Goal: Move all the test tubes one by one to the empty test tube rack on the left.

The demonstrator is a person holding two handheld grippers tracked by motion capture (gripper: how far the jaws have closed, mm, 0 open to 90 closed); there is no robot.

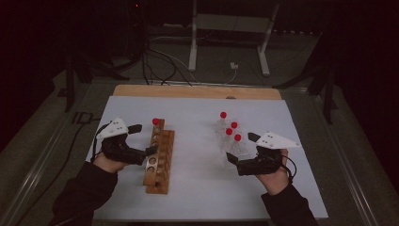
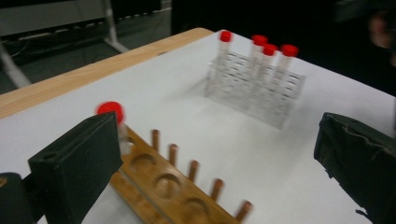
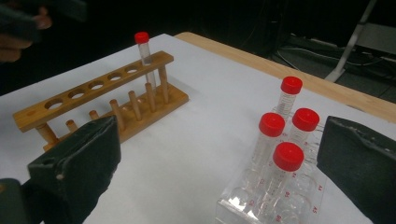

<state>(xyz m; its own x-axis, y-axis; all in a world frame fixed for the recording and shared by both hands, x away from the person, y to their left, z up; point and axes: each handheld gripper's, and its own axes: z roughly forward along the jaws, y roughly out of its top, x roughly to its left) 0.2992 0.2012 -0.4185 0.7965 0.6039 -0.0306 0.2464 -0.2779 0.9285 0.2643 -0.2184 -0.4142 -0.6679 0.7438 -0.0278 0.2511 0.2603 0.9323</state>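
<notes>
with one red-capped tube (image 1: 155, 123) seated at the wooden rack (image 1: 159, 162) far end, four tubes (image 1: 230, 132) left beside it; both grippers released, left gripper (image 1: 143, 139), right gripper (image 1: 241, 151).

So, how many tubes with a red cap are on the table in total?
5. One tube stands in the end hole of the wooden rack. Four tubes stand together in the clear plastic rack. None looks hidden.

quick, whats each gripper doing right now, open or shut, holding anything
Left gripper: open, holding nothing, beside the wooden rack.
Right gripper: open, holding nothing, by the red-capped tubes in the clear rack.
</notes>
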